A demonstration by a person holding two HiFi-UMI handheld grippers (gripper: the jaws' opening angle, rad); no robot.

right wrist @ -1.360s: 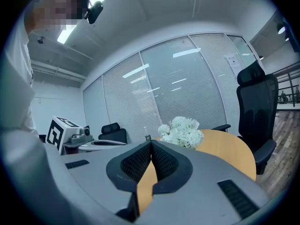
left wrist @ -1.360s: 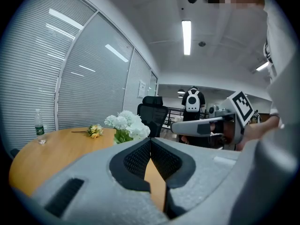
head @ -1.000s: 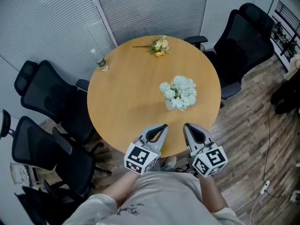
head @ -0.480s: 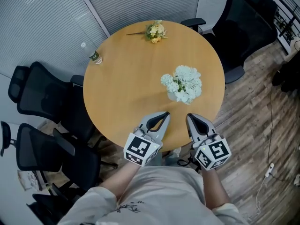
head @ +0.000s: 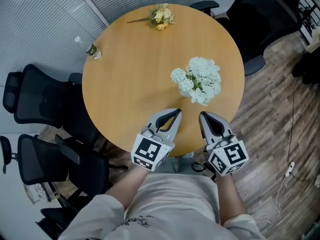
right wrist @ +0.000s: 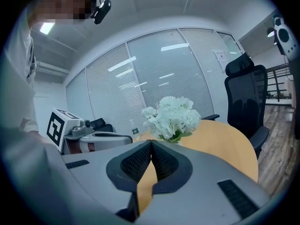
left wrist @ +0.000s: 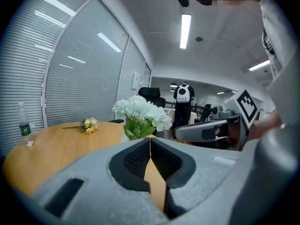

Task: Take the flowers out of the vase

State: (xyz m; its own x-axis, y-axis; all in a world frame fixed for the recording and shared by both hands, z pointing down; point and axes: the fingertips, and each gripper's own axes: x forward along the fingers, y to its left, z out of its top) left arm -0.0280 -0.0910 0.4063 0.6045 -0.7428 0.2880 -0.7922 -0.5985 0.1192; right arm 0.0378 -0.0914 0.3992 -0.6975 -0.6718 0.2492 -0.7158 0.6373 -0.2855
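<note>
A bunch of white flowers (head: 198, 79) stands in a small pale vase (head: 184, 92) on the round wooden table (head: 130, 74). The same bunch of white flowers (left wrist: 140, 110) shows just beyond the left jaws, and the white flowers (right wrist: 172, 114) rise above the right jaws too. My left gripper (head: 178, 112) hovers over the table's near edge, shut and empty, a little short of the vase. Beside it my right gripper (head: 202, 115) is also shut with nothing in it, just below the bouquet.
A small yellow posy (head: 160, 16) lies at the table's far edge. A plastic water bottle (head: 88, 48) stands at the far left rim. Black office chairs (head: 40, 99) ring the table; another chair (head: 255, 19) stands at the right. Blinds cover the glass walls behind.
Both grippers have moved forward over the table's near edge toward the vase and sunk slightly. Both stayed shut. The head view shifted, so the table sits higher in frame.
</note>
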